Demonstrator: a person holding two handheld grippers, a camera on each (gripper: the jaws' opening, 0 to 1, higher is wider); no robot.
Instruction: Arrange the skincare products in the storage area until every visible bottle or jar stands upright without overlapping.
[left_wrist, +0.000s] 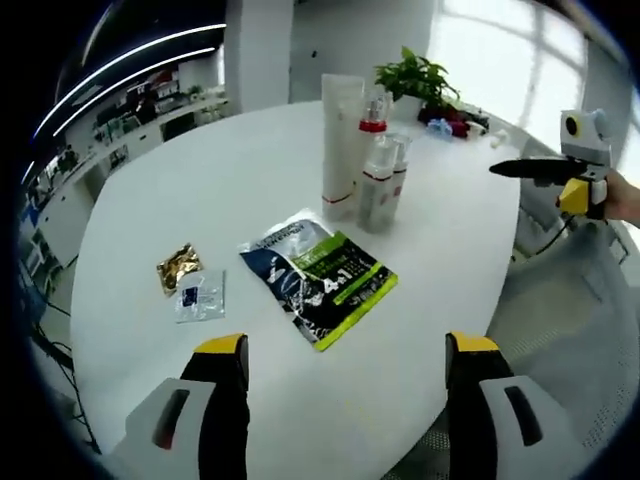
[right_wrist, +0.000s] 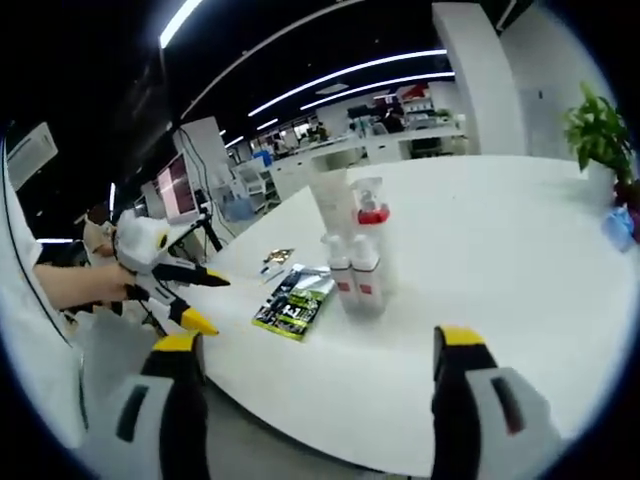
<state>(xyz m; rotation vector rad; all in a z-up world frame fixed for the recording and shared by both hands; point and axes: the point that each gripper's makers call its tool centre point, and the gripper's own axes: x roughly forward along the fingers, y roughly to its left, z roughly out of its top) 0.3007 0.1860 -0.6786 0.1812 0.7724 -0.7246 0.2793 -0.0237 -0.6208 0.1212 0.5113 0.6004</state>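
Observation:
A cluster of skincare bottles stands upright on the white round table (left_wrist: 200, 190): a tall white tube (left_wrist: 340, 150), a clear bottle with a red cap (left_wrist: 372, 125) and two small red-banded bottles (left_wrist: 378, 185). A green-and-black sachet (left_wrist: 318, 278) lies flat in front of them. My left gripper (left_wrist: 347, 350) hangs open over the near table edge, holding nothing. In the right gripper view the same tube (right_wrist: 330, 200), small bottles (right_wrist: 355, 270) and sachet (right_wrist: 293, 300) sit beyond my open, empty right gripper (right_wrist: 318, 350). The left gripper (right_wrist: 205, 300) shows there in a hand, off the table's edge.
A gold sachet (left_wrist: 179, 268) and a small clear sachet (left_wrist: 200, 297) lie left of the big sachet. A potted plant (left_wrist: 415, 75) and small coloured items (left_wrist: 445, 122) sit at the far edge. The right gripper (left_wrist: 520, 168) hovers off the table's right side. Desks stand behind.

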